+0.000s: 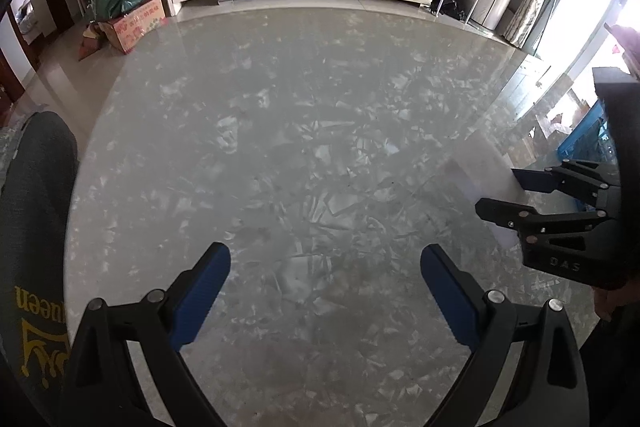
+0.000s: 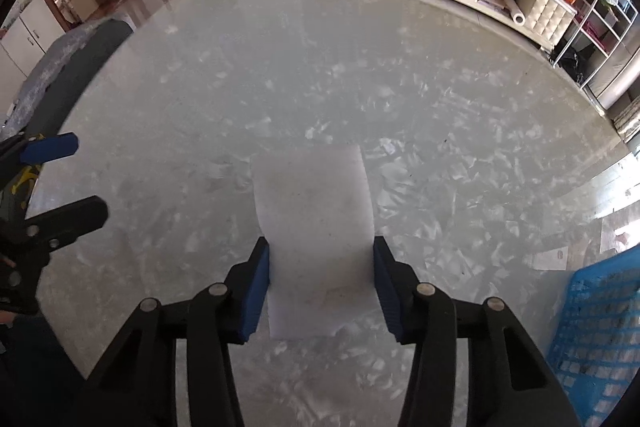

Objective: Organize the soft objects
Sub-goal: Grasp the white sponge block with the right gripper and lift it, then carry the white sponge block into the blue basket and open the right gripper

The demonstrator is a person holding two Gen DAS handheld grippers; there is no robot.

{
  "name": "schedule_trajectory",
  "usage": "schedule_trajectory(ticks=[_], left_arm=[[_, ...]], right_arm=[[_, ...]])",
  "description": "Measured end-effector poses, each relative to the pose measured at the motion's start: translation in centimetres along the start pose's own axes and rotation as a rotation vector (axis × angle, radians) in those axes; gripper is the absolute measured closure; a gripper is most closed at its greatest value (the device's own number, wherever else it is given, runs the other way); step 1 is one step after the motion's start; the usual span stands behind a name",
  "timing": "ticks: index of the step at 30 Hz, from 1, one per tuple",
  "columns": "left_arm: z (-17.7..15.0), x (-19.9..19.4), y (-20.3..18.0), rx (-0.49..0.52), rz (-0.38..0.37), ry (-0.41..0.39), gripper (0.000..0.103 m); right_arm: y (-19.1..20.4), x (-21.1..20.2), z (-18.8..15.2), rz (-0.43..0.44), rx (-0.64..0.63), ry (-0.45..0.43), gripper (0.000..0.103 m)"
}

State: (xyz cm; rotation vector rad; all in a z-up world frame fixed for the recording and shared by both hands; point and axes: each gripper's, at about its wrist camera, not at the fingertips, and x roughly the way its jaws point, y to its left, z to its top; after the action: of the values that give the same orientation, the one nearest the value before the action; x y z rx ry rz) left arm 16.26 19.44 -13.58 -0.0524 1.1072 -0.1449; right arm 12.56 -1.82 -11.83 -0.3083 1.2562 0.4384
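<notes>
Blue plastic lattice basket [image 2: 600,339] at counter [image 2: 320,67] edge, contents not discernible. White rectangular foam pad [image 2: 316,227] clasped betw. right gripper [image 2: 322,291] fingers; left gripper [image 1: 325,295] fingers spread, empty.

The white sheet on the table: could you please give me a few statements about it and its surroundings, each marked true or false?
1. The white sheet lies flat on the table. True.
2. The right tool has the sheet between its fingers. True.
3. The left tool is shut on a towel. False: it is open, with nothing between its fingers.
4. A red basket stands at the table's right. False: the basket is blue.
5. A black cap lies at the table's left edge. True.
</notes>
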Motion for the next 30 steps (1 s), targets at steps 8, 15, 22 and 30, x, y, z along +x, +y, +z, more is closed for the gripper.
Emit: schedule_trajectory(ticks=[8, 15, 22, 30], left_arm=[[-0.1, -5.3, -3.1, 0.027, -0.006, -0.066, 0.008], [-0.7, -11.6, -8.1, 0.072, -0.03, -0.15, 0.008], [-1.9, -16.3, -14.0, 0.143, -0.024, -0.222, 0.008], [-3.0, -19.2, -20.2, 0.219, -0.046, -0.279, 0.008]], right_arm=[[0.1, -7.6, -2.5, 0.033, 0.022, -0.093, 0.056], [-2.1, -14.9, -5.3, 0.036, 0.049, -0.187, 0.056], [-4.8, -20.0, -8.8, 0.011, 0.08, -0.269, 0.055], [-7.4, -22.9, -12.0, -0.036, 0.119, -0.316, 0.055]])
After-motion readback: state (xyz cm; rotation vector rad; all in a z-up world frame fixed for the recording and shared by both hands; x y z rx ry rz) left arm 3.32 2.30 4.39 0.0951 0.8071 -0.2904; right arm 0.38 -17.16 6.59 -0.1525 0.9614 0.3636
